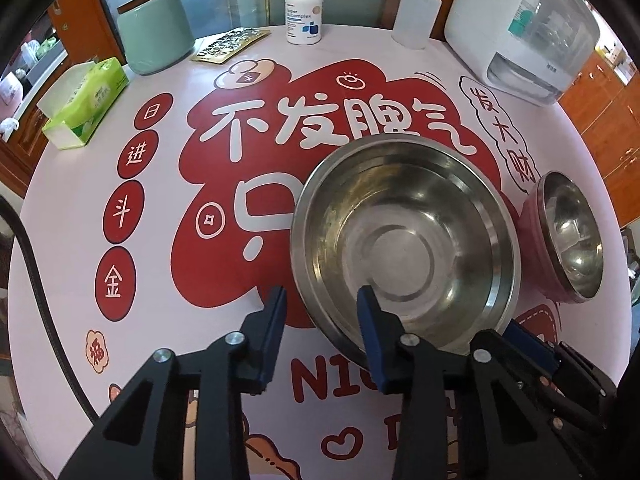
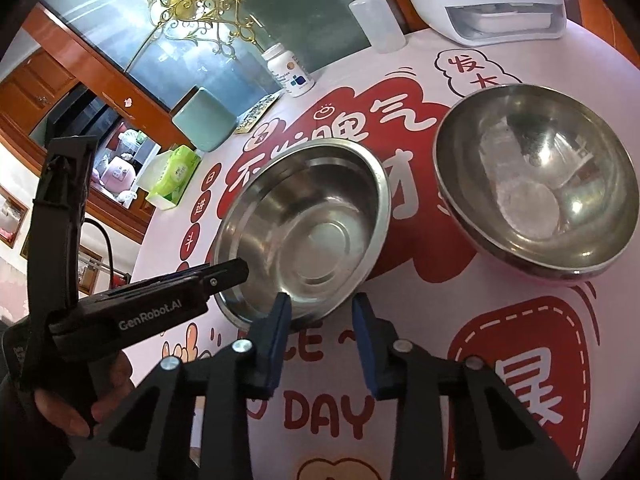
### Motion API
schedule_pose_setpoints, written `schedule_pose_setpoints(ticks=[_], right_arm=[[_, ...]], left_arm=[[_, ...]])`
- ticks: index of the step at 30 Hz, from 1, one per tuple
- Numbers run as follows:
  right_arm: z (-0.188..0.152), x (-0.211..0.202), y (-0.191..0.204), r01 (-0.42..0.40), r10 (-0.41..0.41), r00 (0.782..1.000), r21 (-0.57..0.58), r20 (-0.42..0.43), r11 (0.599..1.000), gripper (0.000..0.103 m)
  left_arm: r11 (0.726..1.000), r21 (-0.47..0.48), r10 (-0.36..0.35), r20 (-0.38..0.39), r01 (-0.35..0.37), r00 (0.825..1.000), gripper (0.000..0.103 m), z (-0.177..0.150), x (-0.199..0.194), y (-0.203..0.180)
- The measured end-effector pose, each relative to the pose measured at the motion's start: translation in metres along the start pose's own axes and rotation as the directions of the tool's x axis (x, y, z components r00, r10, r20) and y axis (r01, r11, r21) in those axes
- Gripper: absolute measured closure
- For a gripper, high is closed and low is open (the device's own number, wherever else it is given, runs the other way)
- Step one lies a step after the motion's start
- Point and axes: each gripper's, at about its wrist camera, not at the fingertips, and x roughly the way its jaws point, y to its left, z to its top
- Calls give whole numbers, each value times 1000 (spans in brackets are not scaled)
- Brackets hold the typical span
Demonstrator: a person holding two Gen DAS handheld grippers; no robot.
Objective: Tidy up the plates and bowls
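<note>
Wide steel bowl: shallow, round, stainless, empty, standing upright on the counter over the red cloud print of its pink cover.
Pink-sided steel bowl: smaller and deeper, steel inside with a pink outer wall, upright on the counter just beside the wide steel bowl, apart from it.
Left hand-held gripper: black frame with blue pads, pointing steeply down, jaws narrowed and straddling the near rim of the wide steel bowl, one pad inside the bowl and one outside; the outer pad stands off the wall, so no clamp on the rim shows.
Right hand-held gripper: same build, jaws narrowed, hanging above the counter just in front of the wide steel bowl's near edge, with nothing between its pads.
Person's hand: wrapped round the handle of the left hand-held gripper, seen from the right wrist view.
Far edge of counter: mint green canister, green tissue pack, white pill bottle, clear squeeze bottle, white appliance, foil blister sheet.
</note>
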Motion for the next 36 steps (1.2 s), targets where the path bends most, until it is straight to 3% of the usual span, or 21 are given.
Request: schedule_pose_setpoints(ticks=[4, 20, 36], right_arm=[[0, -1, -2, -4, 4, 1000, 8, 1, 1000, 78], [0, -10, 3, -8, 8, 1000, -17, 27, 1000, 80], [0, -43, 30, -41, 48, 996, -98, 78, 994, 80]], left_arm=[[1000, 25, 14, 10, -14, 1000, 83, -1, 1, -2], [1000, 16, 25, 21, -26, 999, 83, -4, -9, -1], [999, -13, 40, 102, -39, 994, 81, -24, -74, 5]])
